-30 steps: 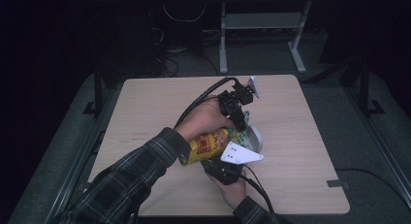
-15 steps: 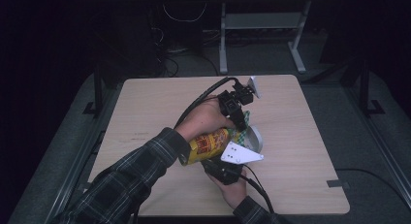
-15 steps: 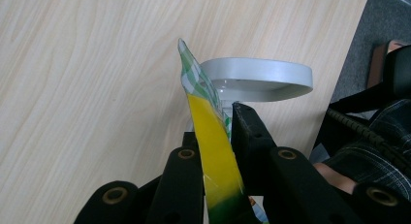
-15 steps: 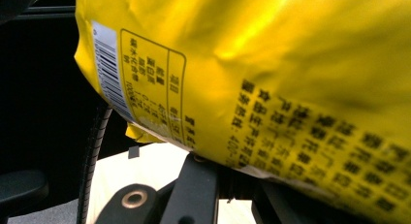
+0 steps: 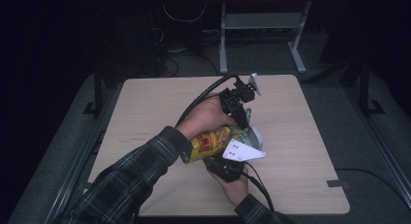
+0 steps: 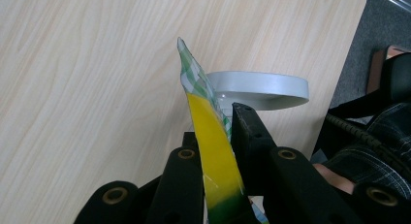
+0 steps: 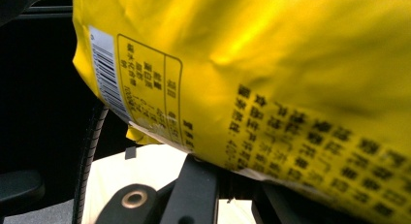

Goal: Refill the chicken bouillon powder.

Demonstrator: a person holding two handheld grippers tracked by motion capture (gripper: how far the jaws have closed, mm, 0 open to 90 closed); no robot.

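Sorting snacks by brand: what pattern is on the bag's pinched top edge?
Green-and-white check above yellow on the bag; clearest in the left gripper view.

A light wooden table [image 5: 145,117] bears a grey bowl [image 6: 257,86].

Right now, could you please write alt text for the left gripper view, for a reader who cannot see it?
The left gripper is shut on the thin edge of a yellow bag, whose green-checked tip points up. Behind it a grey bowl stands on a pale wooden table, and a plaid sleeve shows at the right edge.
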